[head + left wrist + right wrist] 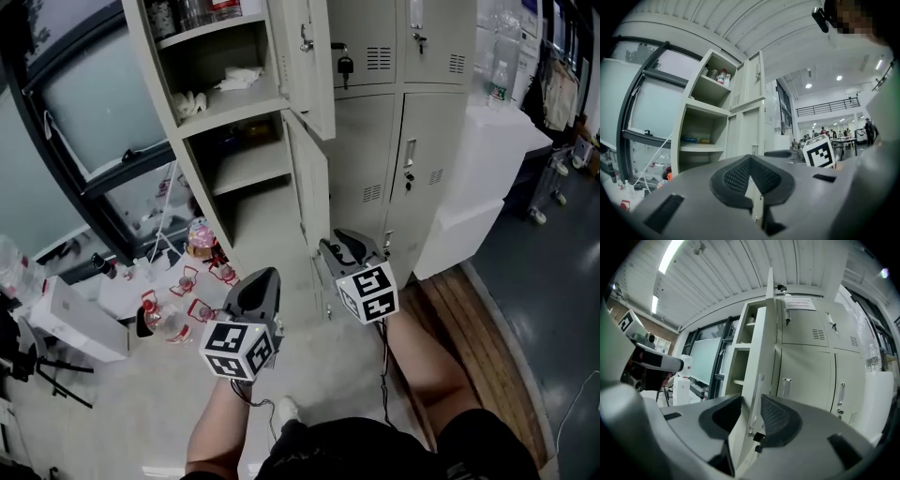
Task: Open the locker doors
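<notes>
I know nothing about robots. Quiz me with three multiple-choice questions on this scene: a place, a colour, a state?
1. Where do the white cloths lie? A floor; B open locker's shelf; C windowsill.
2. The lockers' colour? A red; B dark blue; C pale grey.
3. The right gripper is: A open, a door edge between its jaws; B clamping a bottle; C shut, empty.
Answers: 1 B, they rest on that shelf; 2 C, every panel is pale; 3 A, the jaws stand apart either side of the edge.

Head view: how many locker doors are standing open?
2. The upper pale grey metal locker door swings out near the top; the lower open door hangs directly beneath it. More doors lower down may be hidden behind the right hand-held gripper.
</notes>
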Available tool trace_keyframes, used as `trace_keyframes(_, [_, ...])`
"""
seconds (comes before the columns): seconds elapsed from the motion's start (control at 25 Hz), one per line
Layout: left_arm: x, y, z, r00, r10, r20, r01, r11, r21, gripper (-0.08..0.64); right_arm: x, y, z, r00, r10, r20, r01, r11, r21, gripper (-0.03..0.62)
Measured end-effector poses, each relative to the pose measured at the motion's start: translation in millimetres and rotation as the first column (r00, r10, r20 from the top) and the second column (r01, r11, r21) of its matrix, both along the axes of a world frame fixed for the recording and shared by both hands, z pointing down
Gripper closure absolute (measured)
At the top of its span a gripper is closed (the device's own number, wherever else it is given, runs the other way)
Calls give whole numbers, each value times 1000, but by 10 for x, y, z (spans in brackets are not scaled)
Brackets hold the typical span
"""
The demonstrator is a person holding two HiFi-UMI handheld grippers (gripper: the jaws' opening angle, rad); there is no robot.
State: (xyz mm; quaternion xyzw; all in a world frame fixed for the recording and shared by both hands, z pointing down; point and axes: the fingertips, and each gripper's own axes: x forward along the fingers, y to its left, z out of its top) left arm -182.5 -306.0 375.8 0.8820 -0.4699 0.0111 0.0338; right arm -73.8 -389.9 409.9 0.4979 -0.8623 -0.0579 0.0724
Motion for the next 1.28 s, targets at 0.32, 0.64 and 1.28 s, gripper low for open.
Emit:
trace_keyframes(0.32, [51, 378, -12, 995, -101, -5, 101, 995, 5, 561, 202, 32, 28, 1000, 17, -6, -17, 1000, -26, 563])
trace_keyframes(0.64, [83, 766, -2, 986, -166, -2, 166, 986, -10, 561, 302, 444, -95, 993, -9, 122, 16, 998, -58, 592])
trace_keyframes(1.28, [-75, 1617, -16, 984, -180, -17, 180, 984, -7, 561, 242, 1599, -243, 981, -50, 189, 66, 994, -83, 592])
